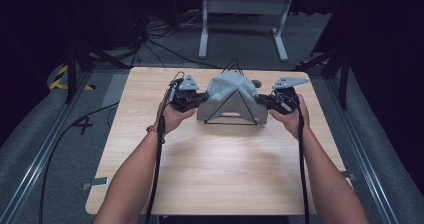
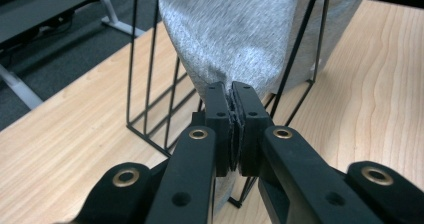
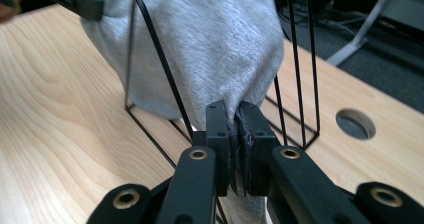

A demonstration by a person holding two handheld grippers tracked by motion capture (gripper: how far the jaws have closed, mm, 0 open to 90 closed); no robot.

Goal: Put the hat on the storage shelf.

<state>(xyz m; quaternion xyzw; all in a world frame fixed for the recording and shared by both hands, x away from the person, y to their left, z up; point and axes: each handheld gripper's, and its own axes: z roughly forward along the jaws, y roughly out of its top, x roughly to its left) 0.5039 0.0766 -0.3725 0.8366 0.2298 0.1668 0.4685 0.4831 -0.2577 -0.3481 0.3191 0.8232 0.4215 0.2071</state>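
A grey cloth (image 1: 227, 91) is draped over a black wire triangular rack (image 1: 232, 115) at the far middle of the wooden table (image 1: 220, 159). My left gripper (image 1: 200, 100) grips the cloth's left side and my right gripper (image 1: 260, 100) grips its right side. In the left gripper view the jaws are shut on a pinch of the grey cloth (image 2: 240, 39) beside the rack's wires (image 2: 150, 84). The right gripper view has its jaws shut on the cloth (image 3: 210, 49), with the wire rack (image 3: 160, 59) crossing in front.
The table has a round hole (image 3: 355, 123) near its edge on my right. Beyond the table stand a white frame (image 1: 243, 19) and cables on grey floor. Metal rails (image 1: 45, 149) run along both sides.
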